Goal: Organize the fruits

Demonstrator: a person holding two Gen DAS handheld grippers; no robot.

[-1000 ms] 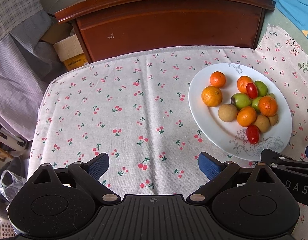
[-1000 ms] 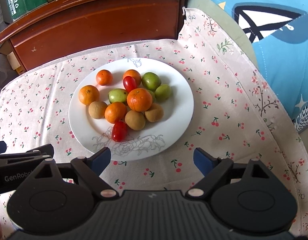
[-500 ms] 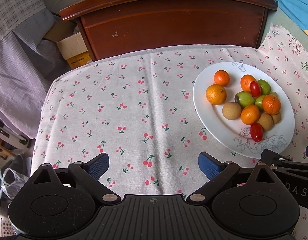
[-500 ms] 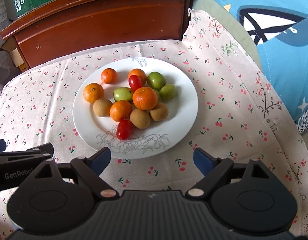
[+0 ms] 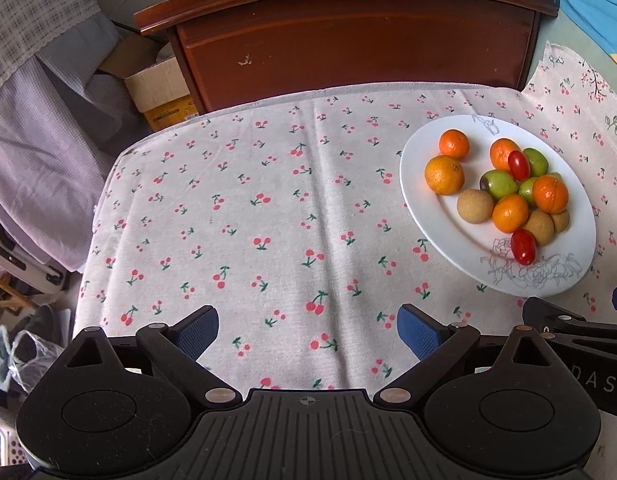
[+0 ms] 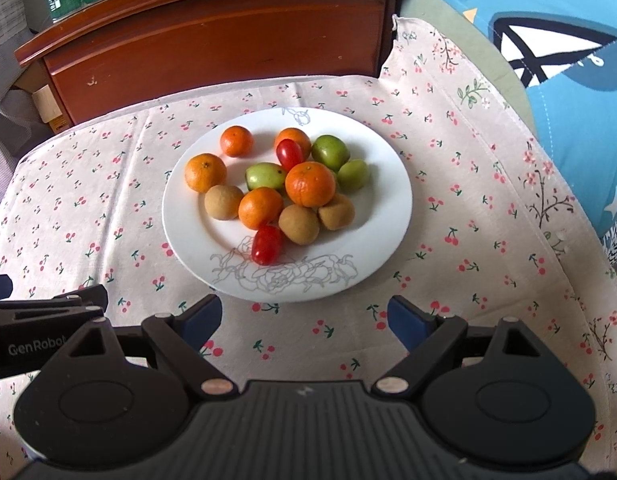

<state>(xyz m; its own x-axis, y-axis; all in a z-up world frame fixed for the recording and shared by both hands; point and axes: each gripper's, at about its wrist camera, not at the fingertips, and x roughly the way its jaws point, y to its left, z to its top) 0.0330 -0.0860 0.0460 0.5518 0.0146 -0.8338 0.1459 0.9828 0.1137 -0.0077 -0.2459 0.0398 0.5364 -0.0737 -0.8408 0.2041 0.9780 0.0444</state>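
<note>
**Plate of mixed fruit on the bench, both grippers empty**

A white plate (image 6: 388, 216) with a line-drawn flower on its near rim lay on the cherry-print cloth (image 5: 268, 208) covering the bench. It held all the fruit: five oranges (image 6: 310, 184), three green fruits (image 6: 329, 153), three brown fruits (image 6: 299, 224) and two red tomatoes (image 6: 267, 245). Most were clustered at the plate's centre; two oranges sat apart at its far left. The right gripper (image 6: 304, 318) hovered just near of the plate, jaws spread wide with nothing between them. The left gripper (image 5: 308, 330) hovered over bare cloth to the plate's left, jaws likewise spread and empty. A wooden cabinet (image 5: 348, 40) stood beyond the bench.
</note>
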